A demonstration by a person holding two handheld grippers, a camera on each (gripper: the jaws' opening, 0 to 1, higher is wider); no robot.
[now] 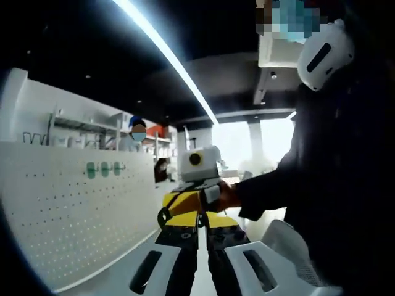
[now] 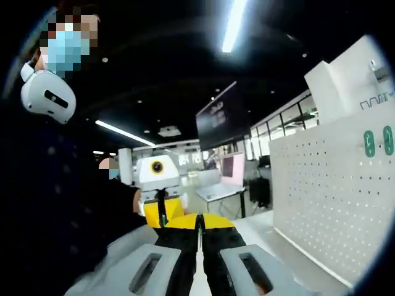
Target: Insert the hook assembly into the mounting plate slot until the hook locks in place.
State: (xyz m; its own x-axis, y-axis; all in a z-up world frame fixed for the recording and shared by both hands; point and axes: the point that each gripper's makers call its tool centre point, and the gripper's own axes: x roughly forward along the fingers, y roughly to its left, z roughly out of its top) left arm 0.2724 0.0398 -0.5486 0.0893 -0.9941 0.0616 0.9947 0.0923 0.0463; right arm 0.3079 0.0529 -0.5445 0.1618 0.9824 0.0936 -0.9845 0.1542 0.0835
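In the left gripper view, the white perforated pegboard panel point(image 1: 74, 216) is standing at left, carrying small green oval fittings point(image 1: 103, 168), likely the mounting target. The left gripper point(image 1: 202, 237) is pinched closed, empty. Opposite, the right gripper point(image 2: 199, 237) is likewise clenched, facing the pegboard; I cannot make out the hook assembly.
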